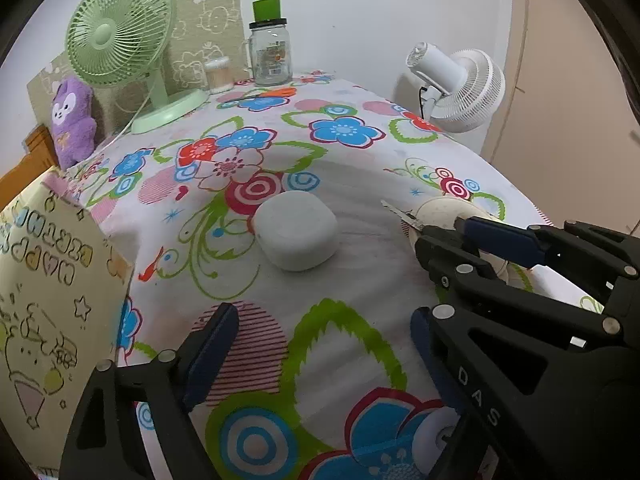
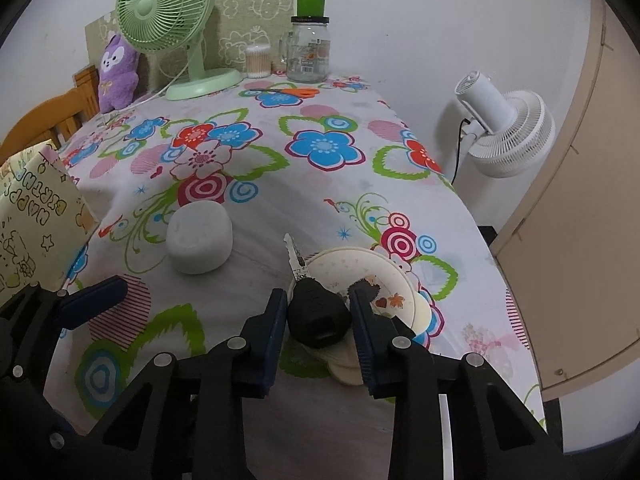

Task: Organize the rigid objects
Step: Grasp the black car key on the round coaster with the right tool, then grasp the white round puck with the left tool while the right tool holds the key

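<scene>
1. Rigid objects first, and the biggest of them is the white case (image 2: 199,239), a rounded, pebble-smooth box sitting alone on the flowered surface (image 2: 320,184), left of centre and well apart from the rest. It looks light and hard-shelled, probably slippery on those curved corners, so my call is a squeeze across its flatter sides, low down.

2. Next in size, the cream plate (image 2: 370,270), lying flat near the right edge of the surface. It reads as stiff and likely breakable; an edge pinch at the rim seems the only hold.

3. Smaller again, the car key (image 2: 318,316): black plastic head, thin metal blade pointing away over the plate's rim. Light, stiff, not fragile. The chunky head is the place to grab, never the blade.

4. And that is where the right gripper (image 2: 319,314) is, its two pads pressed against either side of the key head, clamped on it.

5. The left gripper (image 1: 324,344) hangs above bare cloth nearer than the white case, fingers spread wide, holding nothing.

6. Back row, untouched: green fan (image 2: 166,8), glass jar (image 2: 309,54).
</scene>
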{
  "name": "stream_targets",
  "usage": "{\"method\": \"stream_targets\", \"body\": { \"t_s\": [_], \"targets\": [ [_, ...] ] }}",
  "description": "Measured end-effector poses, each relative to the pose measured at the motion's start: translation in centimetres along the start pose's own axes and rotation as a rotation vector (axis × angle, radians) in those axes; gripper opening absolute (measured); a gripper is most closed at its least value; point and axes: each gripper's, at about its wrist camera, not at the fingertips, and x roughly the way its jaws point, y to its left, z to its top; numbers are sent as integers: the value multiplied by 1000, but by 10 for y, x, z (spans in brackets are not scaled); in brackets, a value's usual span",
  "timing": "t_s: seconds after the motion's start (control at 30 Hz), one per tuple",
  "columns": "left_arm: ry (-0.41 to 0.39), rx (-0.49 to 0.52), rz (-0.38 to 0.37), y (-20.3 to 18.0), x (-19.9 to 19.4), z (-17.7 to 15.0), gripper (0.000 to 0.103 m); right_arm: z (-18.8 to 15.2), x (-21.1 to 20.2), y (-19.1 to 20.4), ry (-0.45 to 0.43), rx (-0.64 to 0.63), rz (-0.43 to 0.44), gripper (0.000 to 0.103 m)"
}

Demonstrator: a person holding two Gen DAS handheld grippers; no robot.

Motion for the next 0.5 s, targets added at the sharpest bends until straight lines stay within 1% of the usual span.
{"method": "stream_targets", "body": {
  "t_s": [0.1, 0.33, 0.4, 0.5],
  "targets": [
    [-1, 4, -1, 0, 2, 7, 86, 4, 1, -3, -2, 7, 3, 35],
    [18, -20, 5, 4, 15, 26, 86, 19, 2, -14, -25, 44, -8, 35],
    [29, -21, 11, 3, 21, 31, 86, 22, 4, -18, -29, 55, -14, 35],
    [48, -30, -1, 5, 31, 39, 87, 25, 9, -26, -25, 87, -12, 35]
  ]
}}
